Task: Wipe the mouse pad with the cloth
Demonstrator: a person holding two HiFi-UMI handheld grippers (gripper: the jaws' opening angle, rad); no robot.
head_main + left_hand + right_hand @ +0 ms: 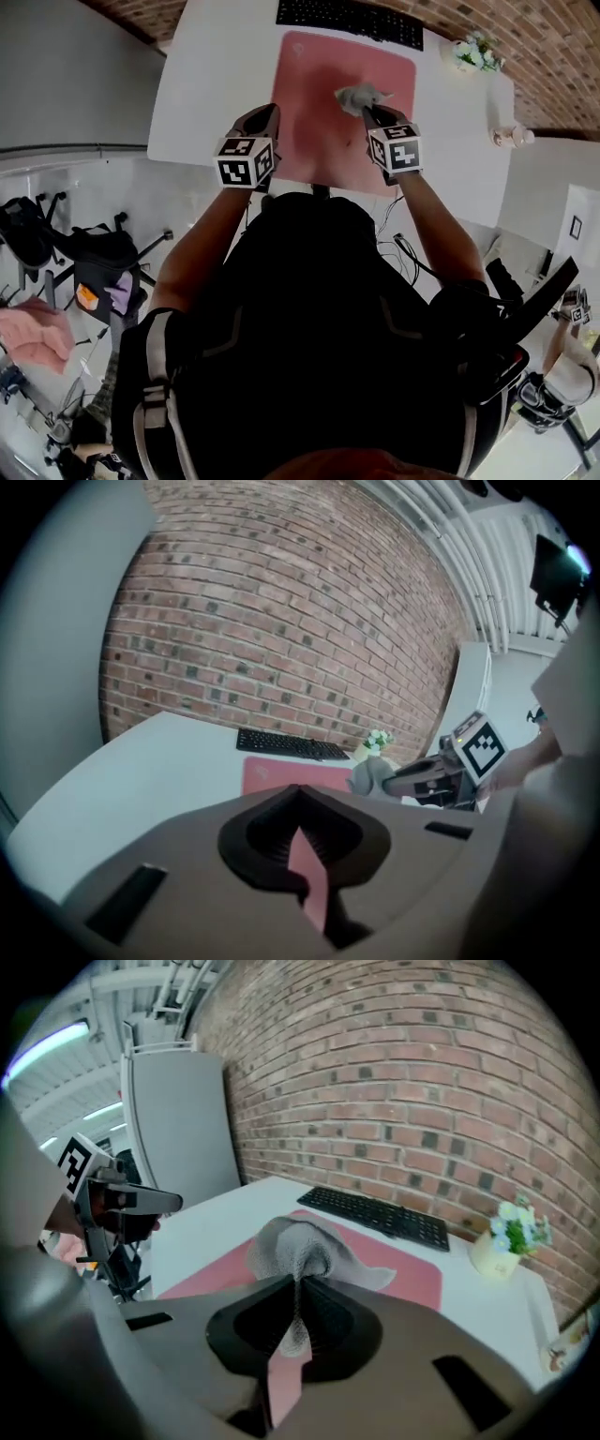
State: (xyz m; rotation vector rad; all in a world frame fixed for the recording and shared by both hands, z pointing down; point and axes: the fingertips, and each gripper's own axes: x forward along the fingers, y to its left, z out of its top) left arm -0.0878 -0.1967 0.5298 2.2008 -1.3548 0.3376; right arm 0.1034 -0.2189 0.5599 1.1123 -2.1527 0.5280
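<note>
At the left of the head view, the left gripper point(263, 114) hangs just beside the left edge of the pink rectangular mouse pad point(314, 103). Its jaws are closed on nothing (a pink sliver of pad shows past them). Right of centre, the crumpled grey mesh cloth point(360, 95) sits over the pad's upper-right part, pinched in the closed jaws of the right gripper point(369, 110). Most of the pad spreads left of and below the cloth, so the stroke likely runs that way. Whether the cloth touches the pad is unclear.
</note>
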